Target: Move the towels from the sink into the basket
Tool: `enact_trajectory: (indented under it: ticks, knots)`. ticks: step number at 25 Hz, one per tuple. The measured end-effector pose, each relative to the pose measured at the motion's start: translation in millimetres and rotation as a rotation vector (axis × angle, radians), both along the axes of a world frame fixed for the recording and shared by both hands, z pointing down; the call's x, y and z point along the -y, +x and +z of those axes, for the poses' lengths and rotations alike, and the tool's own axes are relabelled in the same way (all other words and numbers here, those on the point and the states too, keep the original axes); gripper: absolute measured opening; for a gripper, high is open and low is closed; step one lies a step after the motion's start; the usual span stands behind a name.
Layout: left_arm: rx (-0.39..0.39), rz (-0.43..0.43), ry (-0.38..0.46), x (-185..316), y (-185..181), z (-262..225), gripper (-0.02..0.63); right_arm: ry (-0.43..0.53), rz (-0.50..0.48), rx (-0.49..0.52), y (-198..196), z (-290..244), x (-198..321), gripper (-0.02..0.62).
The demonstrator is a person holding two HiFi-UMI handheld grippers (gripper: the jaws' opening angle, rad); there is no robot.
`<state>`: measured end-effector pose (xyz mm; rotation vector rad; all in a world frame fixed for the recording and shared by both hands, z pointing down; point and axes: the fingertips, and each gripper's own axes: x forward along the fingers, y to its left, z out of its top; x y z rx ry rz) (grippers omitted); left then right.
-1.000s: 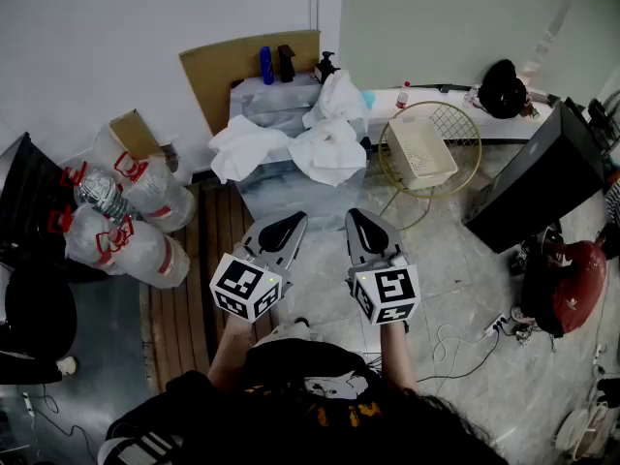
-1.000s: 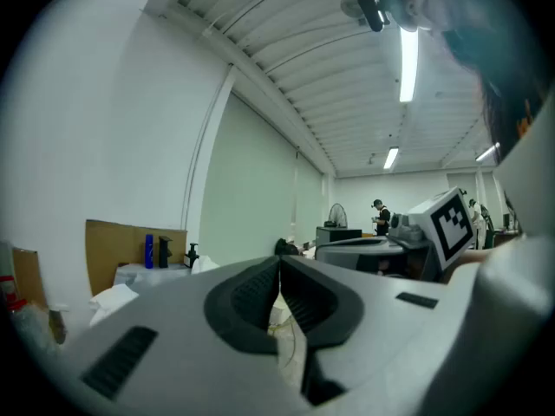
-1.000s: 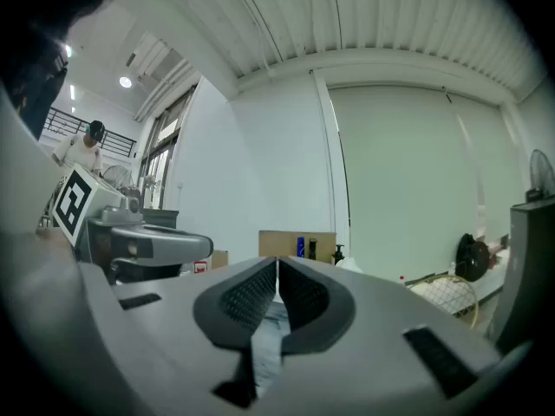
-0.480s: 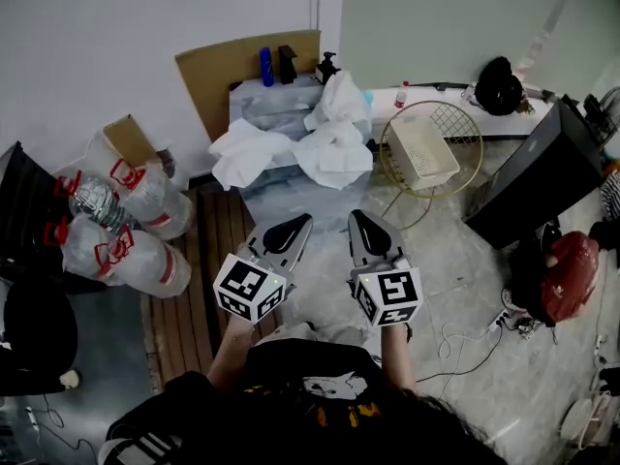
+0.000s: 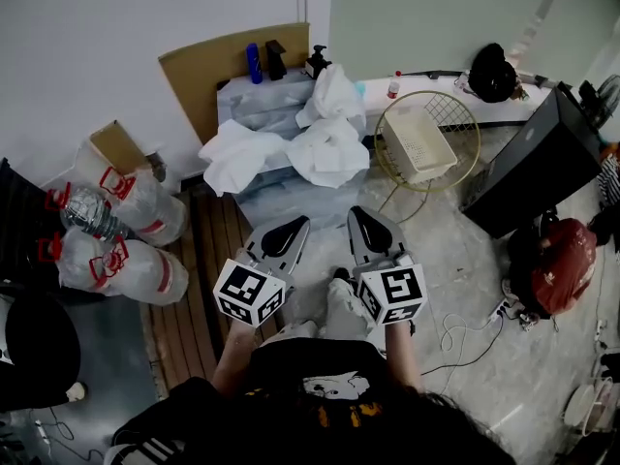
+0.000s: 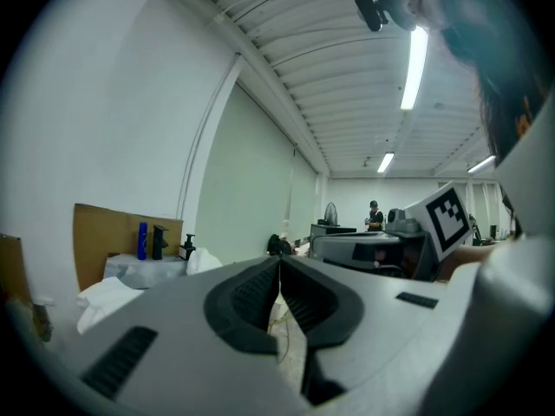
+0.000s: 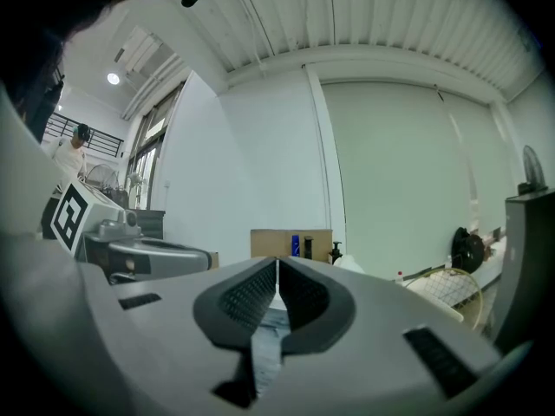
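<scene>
Several white towels lie heaped over the grey sink against the far wall; one hangs off its left side. The round gold wire basket stands to the sink's right with a cream crate in it. My left gripper and right gripper are held side by side in front of the person, well short of the sink. Both are shut with nothing between the jaws. In the left gripper view the towels show at the left, and in the right gripper view the basket shows at the right.
Large water bottles lie at the left beside a wooden slat mat. A cardboard sheet leans behind the sink, with dark bottles on its ledge. A black case and a red bag stand at the right; cables trail across the floor.
The view has shifted a little: the sink, towels and basket sit slightly higher and further left in frame. Both grippers keep their pose, shut and side by side.
</scene>
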<state>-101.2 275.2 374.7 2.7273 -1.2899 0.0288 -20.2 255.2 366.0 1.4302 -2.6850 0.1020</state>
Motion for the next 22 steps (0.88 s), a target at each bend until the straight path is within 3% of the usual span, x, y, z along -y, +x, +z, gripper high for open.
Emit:
enact_trajectory:
  ticks: [11,22]
  knots:
    - [0.014,-0.055,-0.002,109.7,1.3,8.2,0.008,-0.007,-0.078,0.039,2.0,12.5,113.0,0.011]
    - [0.037,-0.141,0.006,241.2,34.6,-9.5,0.008,-0.003,-0.163,0.069,31.0,-0.9,256.2,0.011]
